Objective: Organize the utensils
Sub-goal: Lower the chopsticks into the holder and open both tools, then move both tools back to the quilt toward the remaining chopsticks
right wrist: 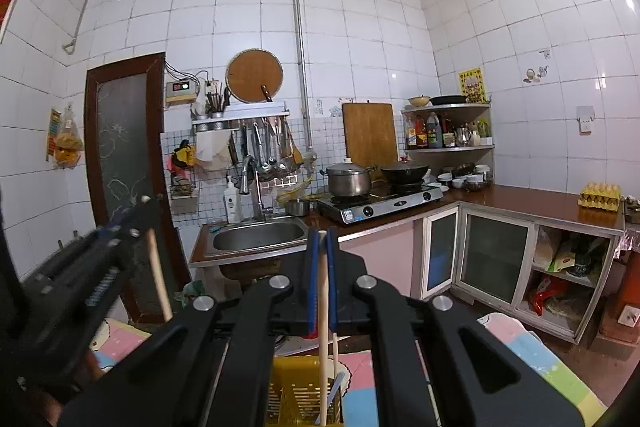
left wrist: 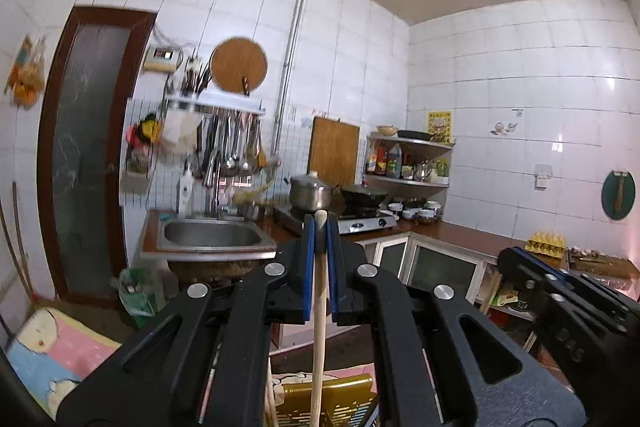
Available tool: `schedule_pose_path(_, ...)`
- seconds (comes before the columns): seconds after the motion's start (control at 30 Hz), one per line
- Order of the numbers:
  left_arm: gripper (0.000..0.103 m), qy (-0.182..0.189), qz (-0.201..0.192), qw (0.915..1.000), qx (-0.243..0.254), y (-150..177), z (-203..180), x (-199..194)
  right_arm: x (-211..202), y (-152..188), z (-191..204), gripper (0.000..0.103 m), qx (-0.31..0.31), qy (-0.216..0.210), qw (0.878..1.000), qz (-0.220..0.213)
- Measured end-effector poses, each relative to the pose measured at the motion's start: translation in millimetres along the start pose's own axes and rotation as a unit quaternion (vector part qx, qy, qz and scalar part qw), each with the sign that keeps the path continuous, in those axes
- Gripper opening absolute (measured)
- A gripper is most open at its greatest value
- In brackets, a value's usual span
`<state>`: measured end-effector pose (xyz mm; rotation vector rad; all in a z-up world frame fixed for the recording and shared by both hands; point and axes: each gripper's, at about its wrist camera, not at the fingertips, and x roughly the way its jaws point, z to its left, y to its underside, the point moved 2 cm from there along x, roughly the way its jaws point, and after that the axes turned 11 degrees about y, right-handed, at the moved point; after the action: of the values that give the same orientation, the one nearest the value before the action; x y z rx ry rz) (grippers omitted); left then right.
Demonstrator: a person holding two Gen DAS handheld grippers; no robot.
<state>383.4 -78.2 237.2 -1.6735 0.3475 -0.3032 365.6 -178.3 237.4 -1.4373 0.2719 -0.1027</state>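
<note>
One wooden chopstick [left wrist: 320, 307] is clamped upright in the closed left gripper [left wrist: 320, 239] and another chopstick [right wrist: 322, 307] in the closed right gripper [right wrist: 322, 247], each long axis hanging down toward the yellow slotted basket [right wrist: 296, 395] directly beneath the right gripper

Even, moderately bright indoor light; no single source is seen. Glare spots are picked up on the glossy white wall tiles [left wrist: 556, 147] at right in both views. Heavy fisheye bending and dark vignetted corners are noted. In the left wrist view, motion blur is seen on the hanging steel utensils [left wrist: 236, 147]. The right wrist view is sharper, though the black left gripper [right wrist: 142, 203] is smeared.
</note>
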Motion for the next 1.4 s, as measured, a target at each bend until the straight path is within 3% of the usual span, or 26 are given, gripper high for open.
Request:
schedule_pose_path(0.27,0.005,-0.025,0.044,0.9986,-0.013,58.9,28.2,48.4,34.5,34.2,6.1,0.004,-0.02,0.001,1.0,0.023)
schedule_pose_path(0.43,0.005,-0.032,0.082,0.9957,-0.028,94.0,42.6,57.3,49.3,59.9,3.4,0.004,-0.036,0.004,0.998,0.056)
schedule_pose_path(0.57,0.005,-0.034,0.113,0.9925,-0.034,101.4,54.5,54.1,63.0,78.1,0.6,0.005,-0.044,-0.001,0.994,0.096)
schedule_pose_path(0.63,0.019,-0.032,0.126,0.9909,-0.037,99.9,58.8,47.1,67.2,83.6,-2.4,0.006,-0.05,0.005,0.993,0.111)
schedule_pose_path(0.7,0.066,-0.034,0.128,0.9904,-0.04,95.0,63.6,36.5,69.3,88.0,-8.7,0.023,-0.048,0.008,0.991,0.124)
schedule_pose_path(0.73,0.072,-0.044,0.12,0.9912,-0.036,90.2,66.2,24.8,67.7,89.0,-12.4,0.057,-0.043,0.011,0.991,0.125)
schedule_pose_path(0.77,0.078,-0.05,0.112,0.9919,-0.032,85.4,68.6,13.8,63.9,89.7,-17.1,0.067,-0.038,0.016,0.992,0.121)
schedule_pose_path(0.97,0.098,-0.061,0.113,0.991,-0.035,66.6,85.7,-33.9,40.0,101.3,-30.5,0.067,-0.046,0.035,0.988,0.141)
schedule_pose_path(1.07,0.098,-0.075,0.112,0.9902,-0.035,65.1,90.0,-57.5,20.2,117.7,-35.0,0.067,-0.057,0.042,0.986,0.154)
schedule_pose_path(1.23,0.098,-0.085,0.157,0.9836,-0.026,82.8,89.3,-79.1,-0.1,154.6,-39.1,0.067,-0.064,0.049,0.979,0.186)
schedule_pose_path(1.4,0.098,-0.077,0.223,0.9714,-0.025,118.5,84.2,-92.3,-9.3,197.2,-37.4,0.067,-0.072,0.051,0.969,0.23)
